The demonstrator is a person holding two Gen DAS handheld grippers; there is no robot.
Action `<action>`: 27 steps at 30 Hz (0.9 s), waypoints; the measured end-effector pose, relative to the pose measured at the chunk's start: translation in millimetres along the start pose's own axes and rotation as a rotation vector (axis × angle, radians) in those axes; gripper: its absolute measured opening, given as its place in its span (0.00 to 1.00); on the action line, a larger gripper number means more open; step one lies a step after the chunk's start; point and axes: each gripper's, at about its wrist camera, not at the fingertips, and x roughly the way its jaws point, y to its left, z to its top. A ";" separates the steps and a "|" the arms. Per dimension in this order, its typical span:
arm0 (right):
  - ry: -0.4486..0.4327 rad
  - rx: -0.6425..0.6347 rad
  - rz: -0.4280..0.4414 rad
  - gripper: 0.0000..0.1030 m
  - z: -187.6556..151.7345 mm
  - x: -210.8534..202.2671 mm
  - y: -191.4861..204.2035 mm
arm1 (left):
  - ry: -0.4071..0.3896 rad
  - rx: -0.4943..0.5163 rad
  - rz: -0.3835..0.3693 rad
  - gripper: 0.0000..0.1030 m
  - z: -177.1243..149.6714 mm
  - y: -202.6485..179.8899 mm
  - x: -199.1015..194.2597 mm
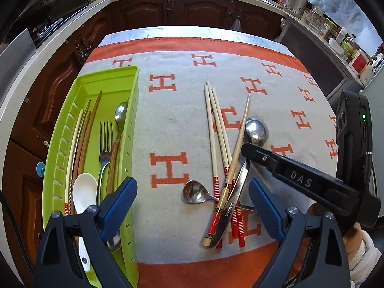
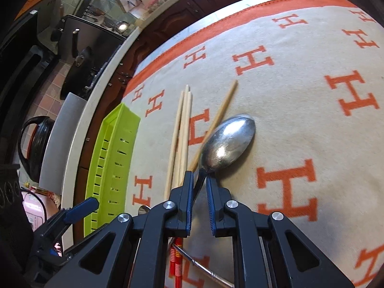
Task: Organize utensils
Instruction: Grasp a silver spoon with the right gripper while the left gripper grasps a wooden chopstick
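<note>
A large steel spoon lies bowl-down on the cloth, and my right gripper is shut on its neck. In the left wrist view the same spoon has its handle across several red-ended chopsticks, with the right gripper reaching in from the right. A small steel spoon lies beside them. My left gripper hangs open above the small spoon, nothing between its blue pads. The green tray at the left holds a fork, spoons and chopsticks.
The table wears a grey cloth with orange H marks and an orange border. Dark wood cabinets and a white counter ring the table. A person's hand in a white sleeve holds the right gripper.
</note>
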 end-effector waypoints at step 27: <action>-0.077 0.059 0.052 0.03 -5.8 -72.9 -68.1 | -0.049 0.194 -0.141 0.29 42.0 -63.2 60.9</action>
